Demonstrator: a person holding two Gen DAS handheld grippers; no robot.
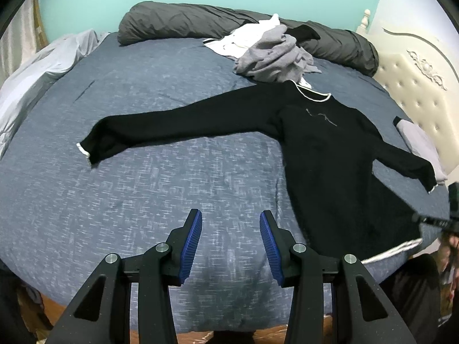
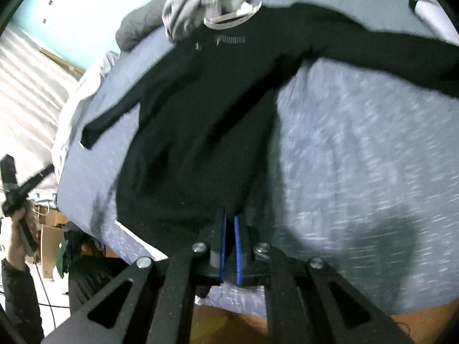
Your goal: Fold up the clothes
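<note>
Left tongs: we see our left gripper with its blue pads standing partly apart, nothing between them; only the blue-grey bedspread shows through the gap.
Left tongs, contact: we cannot see them touching any cloth; the black top's hem lies off to their right.
Right tongs: our right gripper has its jaws drawn nearly together, the two blue pads almost meeting on the lower hem of the black long-sleeved top. The dark fabric sits right at the tips and between the pads, so we read it as pinched there.
Right tongs, picture: this view is blurred, so we cannot tell how much cloth is caught.
Garment: the black long-sleeved top lies spread on the bed, front up, both sleeves stretched outward, its pale-trimmed collar toward the far side and its hem at the near edge.
Sleeves: the left sleeve cuff rests flat, well apart from our left tongs; the other cuff reaches toward the tufted headboard.
Other clothes: a crumpled grey garment and a white one are heaped just beyond the collar, against a rolled dark grey duvet.
Hand: in the right wrist view, a hand at the left edge grips a black handle.
</note>
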